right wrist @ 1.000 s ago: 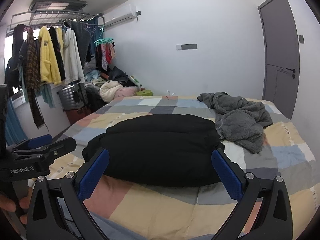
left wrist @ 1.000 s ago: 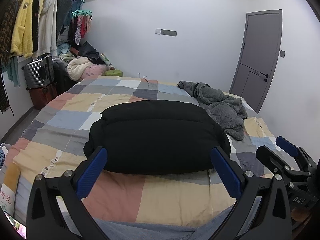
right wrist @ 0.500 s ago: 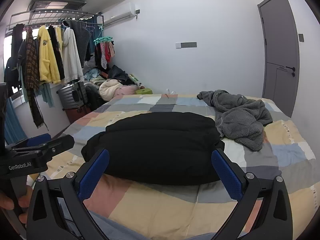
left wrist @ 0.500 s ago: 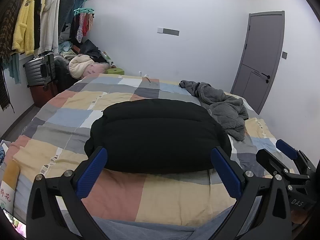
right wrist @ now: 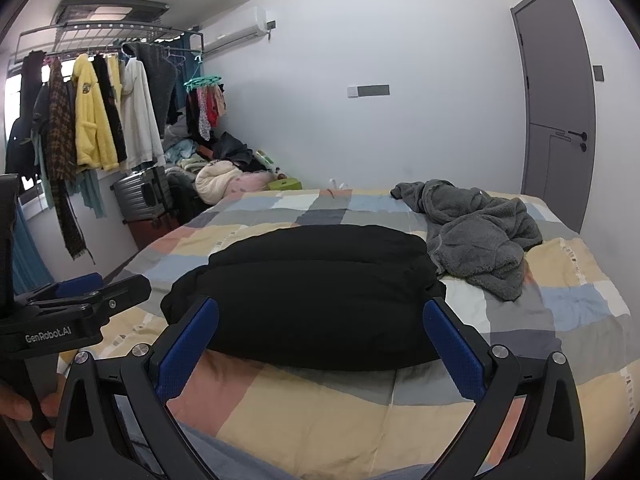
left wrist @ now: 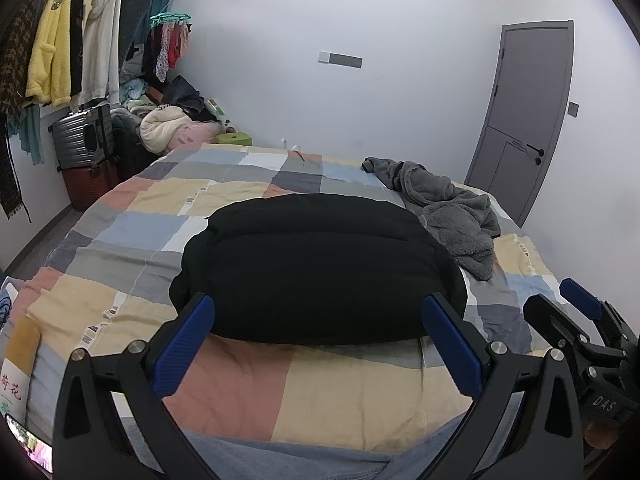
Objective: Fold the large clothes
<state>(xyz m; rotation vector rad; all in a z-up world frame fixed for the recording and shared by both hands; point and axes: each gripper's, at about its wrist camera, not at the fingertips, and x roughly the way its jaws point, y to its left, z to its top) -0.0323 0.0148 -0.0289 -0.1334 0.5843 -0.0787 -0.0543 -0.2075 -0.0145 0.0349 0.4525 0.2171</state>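
— While both cameras have tilted slightly since a second ago, has anything on the bed [left wrist: 248,400] shifted?
— No; the folded black jacket [left wrist: 320,272] lies mid-bed as before, the grey fleece garment [left wrist: 448,208] just beside its far right corner.
— How are the tools held?
— The left gripper [left wrist: 320,340] and right gripper [right wrist: 320,340] hover side by side at the near edge, level.
— And the jaws?
— Spread wide on both, holding nothing, touching nothing.

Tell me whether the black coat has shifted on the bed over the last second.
No. The black coat covers the same quilt squares beside the grey robe; only the cameras drifted slightly.
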